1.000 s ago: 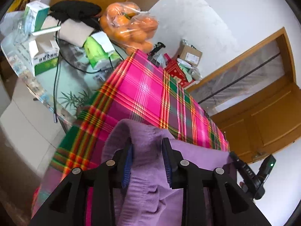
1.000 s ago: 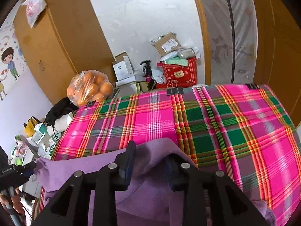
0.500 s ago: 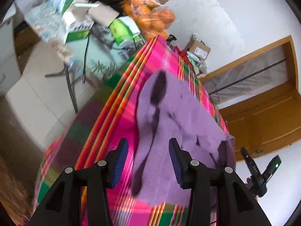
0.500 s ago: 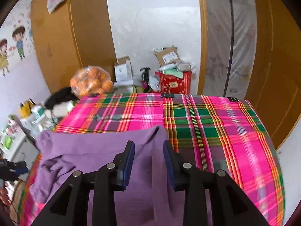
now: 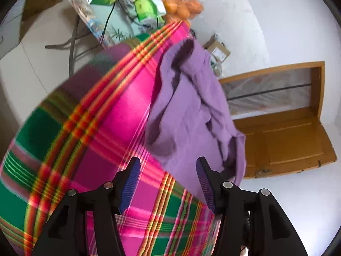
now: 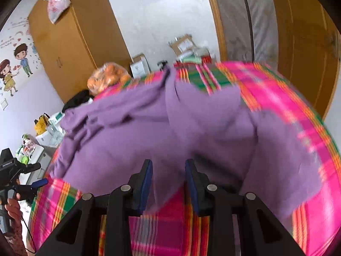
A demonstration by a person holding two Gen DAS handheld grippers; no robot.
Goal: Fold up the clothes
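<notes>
Both jaws parted, gripping nothing: left gripper (image 5: 168,170) wide, right gripper (image 6: 168,170) narrower. I see purple garment (image 6: 170,128) crumpled at 12; tablecloth (image 6: 298,111) edges blurred.

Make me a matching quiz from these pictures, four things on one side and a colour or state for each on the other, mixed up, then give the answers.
Things:
1. garment
2. tablecloth
3. bag of oranges
4. left gripper

States:
A. open, holding nothing
B. pink and green plaid
C. purple, lying rumpled
D. clear plastic, orange inside

Pairs: 1-C, 2-B, 3-D, 4-A
</notes>
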